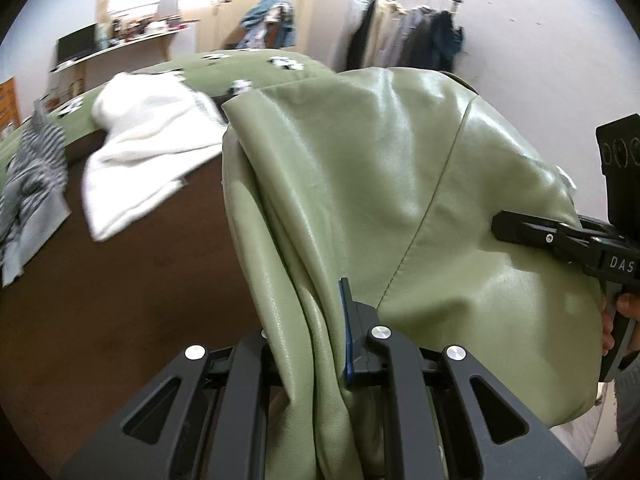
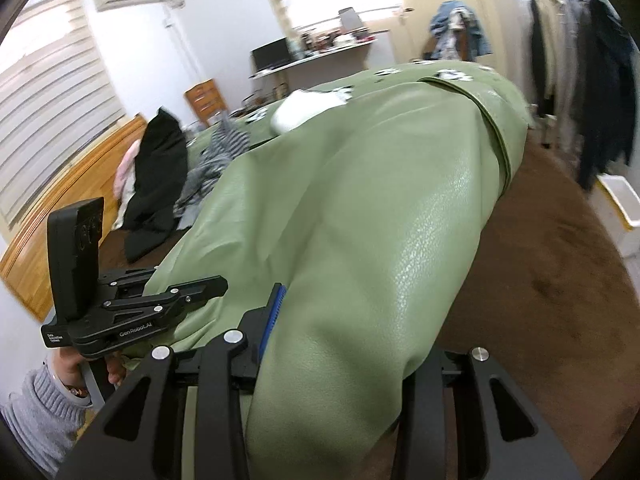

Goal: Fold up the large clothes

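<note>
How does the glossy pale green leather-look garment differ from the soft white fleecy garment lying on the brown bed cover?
The green leather-look garment is shiny and smooth; the white fleecy garment is matt and fluffy. The green one is lifted, clamped by the left gripper and right gripper; the white one lies untouched on the brown bed cover. The green one looks larger in both views. Neither is folded.

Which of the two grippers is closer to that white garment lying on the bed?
Left. The left gripper holds the green jacket on the side where the white garment lies. The right gripper grips the jacket's far side, with the jacket between it and the garment.
</note>
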Motion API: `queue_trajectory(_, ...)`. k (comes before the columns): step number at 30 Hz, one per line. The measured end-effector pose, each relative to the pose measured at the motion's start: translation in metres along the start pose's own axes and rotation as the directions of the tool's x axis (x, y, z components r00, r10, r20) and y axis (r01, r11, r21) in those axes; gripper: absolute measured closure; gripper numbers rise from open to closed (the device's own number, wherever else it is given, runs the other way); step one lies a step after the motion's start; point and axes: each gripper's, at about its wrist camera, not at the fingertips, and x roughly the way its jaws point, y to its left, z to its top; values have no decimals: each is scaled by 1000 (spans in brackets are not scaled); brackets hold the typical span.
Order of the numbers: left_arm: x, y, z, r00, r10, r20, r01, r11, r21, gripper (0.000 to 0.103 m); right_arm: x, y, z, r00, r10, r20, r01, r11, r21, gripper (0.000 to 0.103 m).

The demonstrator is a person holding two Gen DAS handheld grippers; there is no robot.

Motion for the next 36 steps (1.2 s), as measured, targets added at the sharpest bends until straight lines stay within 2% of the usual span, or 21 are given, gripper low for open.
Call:
queue_trajectory(7, 31, -76, 22, 996, -81, -25, 83, 993, 83, 88, -56, -65, -15, 994, -110, 20, 109, 992, 66, 67)
queue_trajectory(18, 94, -170, 48, 979, -188, -85, 199, 968, 154, 88, -102, -152, -39, 969, -245, 28, 236, 955, 181, 67)
queue_trajectory(22, 117, -188, 53, 974, -201, -103, 217, 961, 173, 88, -100, -179, -46, 966, -256, 29, 244, 944, 222, 67)
queue_trajectory(29, 171, -192, 48, 966, -191, -172, 220, 961, 170, 88, -64, -222, -69, 968, -252, 2, 239, 922, 306, 67)
queue_trajectory(36, 228, -192, 29, 949, -149, -276, 218, 946, 240, 85, -20, -257, -106, 963, -257, -80, 268, 892, 365, 65)
